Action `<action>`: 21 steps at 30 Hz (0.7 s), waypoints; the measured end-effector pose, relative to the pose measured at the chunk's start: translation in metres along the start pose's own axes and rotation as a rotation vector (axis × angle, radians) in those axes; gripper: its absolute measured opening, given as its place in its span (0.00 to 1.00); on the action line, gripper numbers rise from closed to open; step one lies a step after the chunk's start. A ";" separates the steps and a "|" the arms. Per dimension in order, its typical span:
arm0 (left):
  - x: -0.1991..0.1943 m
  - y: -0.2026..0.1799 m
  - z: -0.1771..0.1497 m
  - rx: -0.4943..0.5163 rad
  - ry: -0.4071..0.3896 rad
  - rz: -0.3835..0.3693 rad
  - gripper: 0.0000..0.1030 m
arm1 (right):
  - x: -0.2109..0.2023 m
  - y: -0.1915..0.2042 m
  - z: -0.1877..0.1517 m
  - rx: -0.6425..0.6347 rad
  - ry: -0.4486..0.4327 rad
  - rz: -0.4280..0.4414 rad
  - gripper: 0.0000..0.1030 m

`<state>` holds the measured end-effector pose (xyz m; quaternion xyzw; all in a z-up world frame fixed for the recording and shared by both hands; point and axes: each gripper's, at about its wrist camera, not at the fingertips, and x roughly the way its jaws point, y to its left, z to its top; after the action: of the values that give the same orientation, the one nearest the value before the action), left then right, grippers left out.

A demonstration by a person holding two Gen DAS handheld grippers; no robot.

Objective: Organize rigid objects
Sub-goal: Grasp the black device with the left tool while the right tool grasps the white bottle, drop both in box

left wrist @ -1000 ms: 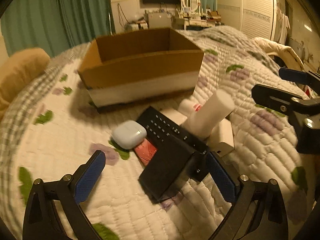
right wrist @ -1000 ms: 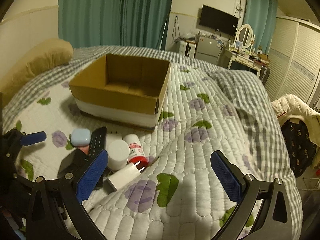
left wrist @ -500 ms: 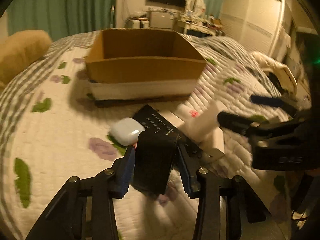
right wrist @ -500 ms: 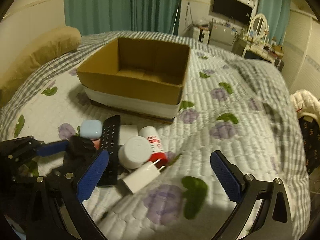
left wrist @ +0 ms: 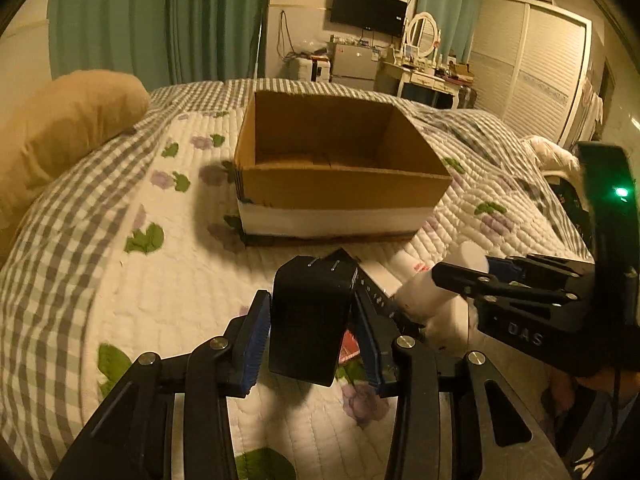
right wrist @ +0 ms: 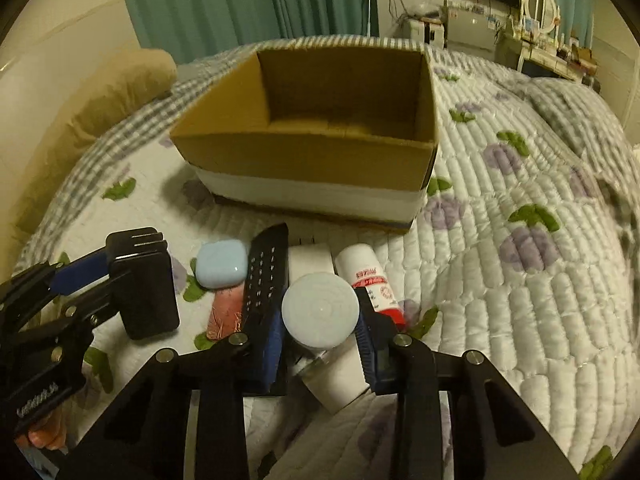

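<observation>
The bed (right wrist: 520, 300), under a quilted floral cover, carries everything. The open cardboard box (right wrist: 312, 152) sits at its middle, with nothing visible inside. All else lies on the near side of the box. The black remote control (right wrist: 267, 276) lies pointing at the box. The left hand-held gripper (left wrist: 312, 320) is clamped on a black rectangular block (left wrist: 310, 312), held clear of the quilt to the left of the remote. The right hand-held gripper (right wrist: 320, 330) is closed on a white capped bottle (right wrist: 319, 312), just right of the remote. A red-and-white tube (right wrist: 372, 280) lies right of that bottle, nearer the box. A white charger (right wrist: 340, 376) lies beneath the bottle. A pale blue earbud case (right wrist: 220, 264) rests left of the remote, with a red packet (right wrist: 224, 316) beside it.
</observation>
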<state>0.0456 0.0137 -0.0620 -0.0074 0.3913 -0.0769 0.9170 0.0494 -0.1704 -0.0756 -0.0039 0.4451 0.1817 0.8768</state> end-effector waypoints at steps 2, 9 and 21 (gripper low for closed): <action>-0.002 -0.002 0.006 0.004 -0.011 0.004 0.40 | -0.010 0.001 0.005 -0.011 -0.036 0.004 0.31; -0.020 -0.007 0.068 0.012 -0.108 0.007 0.40 | -0.054 0.009 0.062 -0.092 -0.177 -0.016 0.31; 0.044 0.008 0.192 -0.008 -0.164 0.050 0.40 | -0.051 0.005 0.205 -0.153 -0.317 -0.106 0.31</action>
<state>0.2146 0.0065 0.0394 -0.0077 0.3152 -0.0518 0.9476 0.1802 -0.1469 0.0893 -0.0655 0.2853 0.1667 0.9416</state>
